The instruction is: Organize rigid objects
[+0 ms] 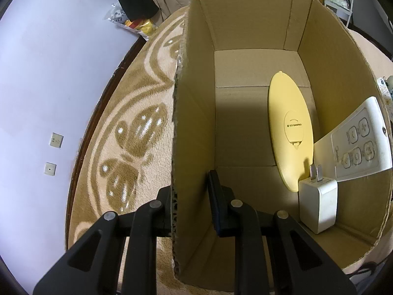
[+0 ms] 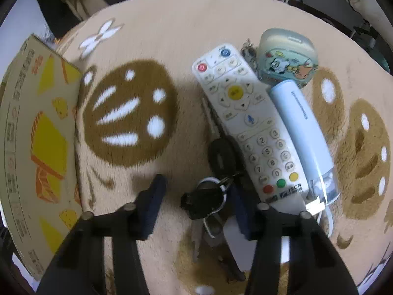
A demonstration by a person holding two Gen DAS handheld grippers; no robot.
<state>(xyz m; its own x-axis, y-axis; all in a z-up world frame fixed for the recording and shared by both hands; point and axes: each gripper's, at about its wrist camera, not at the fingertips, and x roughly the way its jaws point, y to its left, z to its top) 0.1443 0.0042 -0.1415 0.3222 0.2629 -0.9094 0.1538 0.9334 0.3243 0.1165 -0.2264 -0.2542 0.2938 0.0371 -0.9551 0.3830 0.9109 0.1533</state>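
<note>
the left gripper [image 1: 190, 204] is straddling the left wall of one cardboard box [image 1: 196, 123], its fingers closing on that wall. three things are lying inside: a yellow disc [image 1: 289, 132] printed "sanno", a white remote [image 1: 356, 145] reading "midea", and a white plug charger [image 1: 318, 204]. the right gripper [image 2: 196, 206] is hovering with fingers spread apart over a black key bunch [image 2: 208, 199] on the patterned blanket [image 2: 159, 36], beside one white "jscn" remote [image 2: 250, 120], a pale blue tube [image 2: 304, 127] and a cartoon case [image 2: 287, 59].
</note>
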